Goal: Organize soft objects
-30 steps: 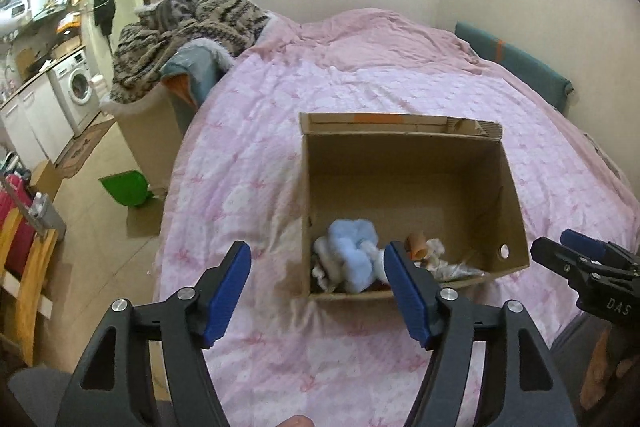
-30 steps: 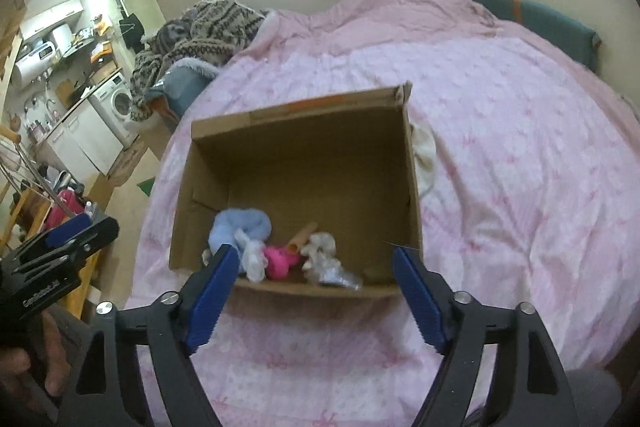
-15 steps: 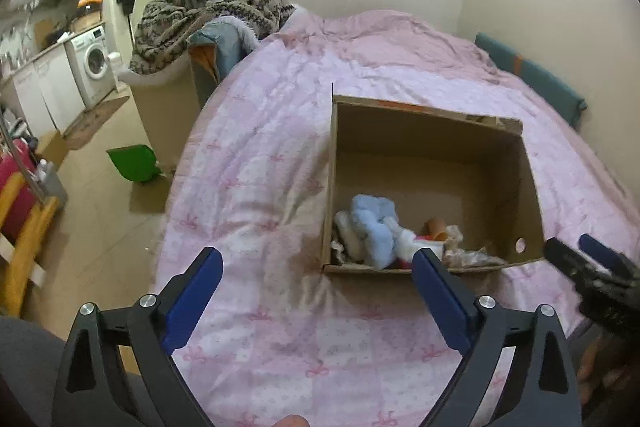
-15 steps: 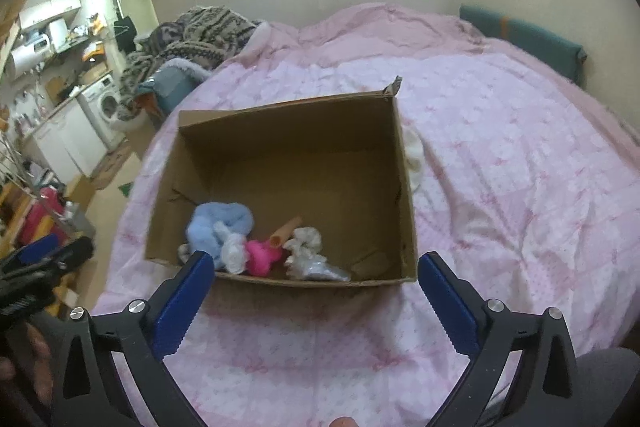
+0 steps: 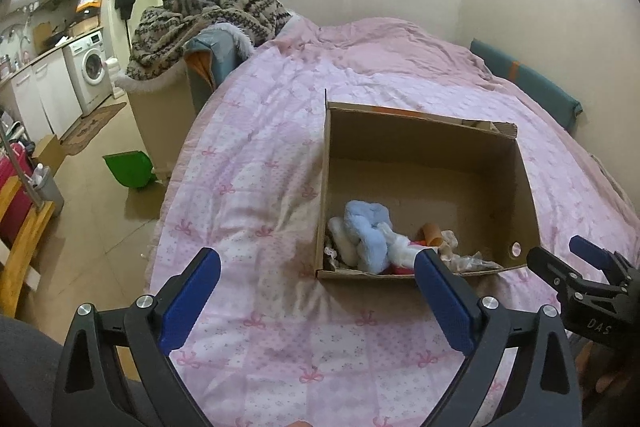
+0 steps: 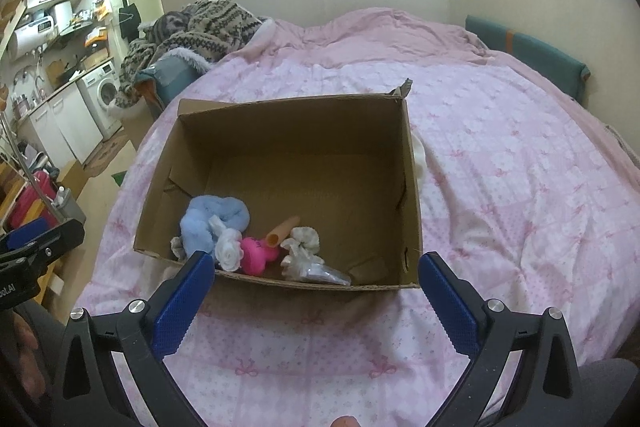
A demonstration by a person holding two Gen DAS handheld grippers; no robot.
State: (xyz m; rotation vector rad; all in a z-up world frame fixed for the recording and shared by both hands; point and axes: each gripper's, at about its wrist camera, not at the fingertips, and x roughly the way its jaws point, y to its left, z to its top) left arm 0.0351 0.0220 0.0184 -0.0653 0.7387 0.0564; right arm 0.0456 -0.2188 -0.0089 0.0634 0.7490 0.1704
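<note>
An open cardboard box (image 6: 412,203) stands on the pink bed and also shows in the left wrist view (image 5: 524,187). Inside, at its near side, lie a light blue plush (image 6: 208,223), a white soft piece (image 6: 228,253), a pink toy (image 6: 256,255), an orange tube (image 6: 282,231) and a grey-white bundle (image 6: 304,255). The blue plush also shows in the left wrist view (image 5: 368,227). My left gripper (image 5: 318,301) is open and empty, held in front of the box, to its left. My right gripper (image 6: 316,297) is open and empty, just in front of the box's near wall.
The pink quilt (image 6: 520,187) covers the bed around the box. A white cloth (image 6: 418,163) lies behind the box's right wall. A pile of patterned blankets (image 5: 208,15) sits at the bed's far left. A green dustpan (image 5: 128,169) and a washing machine (image 5: 90,67) stand on the floor to the left.
Both grippers have opened wider and pulled back from the box toward me. The things in the box have not moved.
</note>
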